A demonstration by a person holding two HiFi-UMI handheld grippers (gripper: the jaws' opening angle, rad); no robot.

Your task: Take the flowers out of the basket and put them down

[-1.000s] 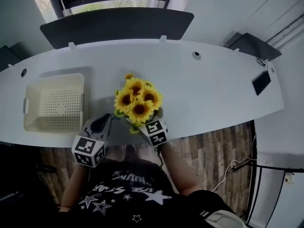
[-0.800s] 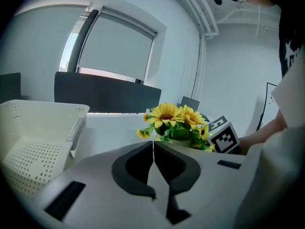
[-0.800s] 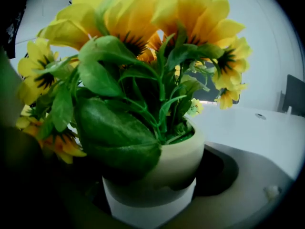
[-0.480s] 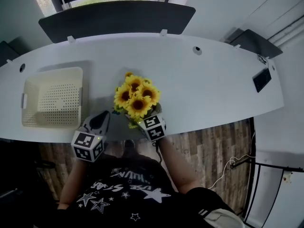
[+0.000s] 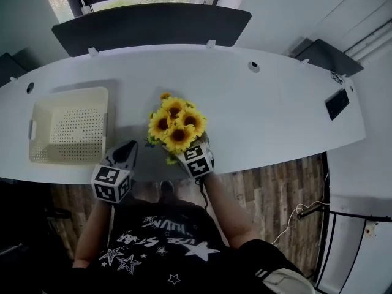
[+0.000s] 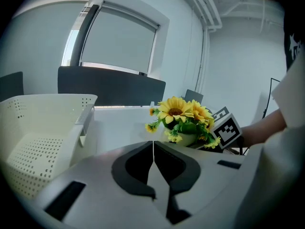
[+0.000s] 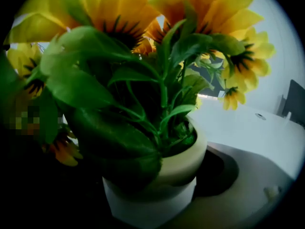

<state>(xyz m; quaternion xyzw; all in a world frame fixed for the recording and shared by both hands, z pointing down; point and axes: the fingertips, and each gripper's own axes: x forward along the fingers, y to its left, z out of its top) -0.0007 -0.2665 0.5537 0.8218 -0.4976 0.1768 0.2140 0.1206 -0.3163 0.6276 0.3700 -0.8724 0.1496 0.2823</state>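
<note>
Flowers [image 5: 176, 122] out of basket [image 5: 69, 92], lower than second ago, right of it over counter [image 5: 275, 115] near edge. Right gripper [image 5: 185, 147] jaws grasping pot [image 7: 178, 173]; left gripper [image 5: 127, 153] jaws clenched, empty. Set-down likely close.

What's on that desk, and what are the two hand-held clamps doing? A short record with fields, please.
Desk: white, curved
Basket: cream, empty, at the desk's left
Flowers: yellow sunflowers, upright in a pale pot, outside the basket, to its right
Right gripper: closed on the pot
Left gripper: jaws together, holding nothing, near the desk's front edge
Pot resting on desk: cannot tell
</note>
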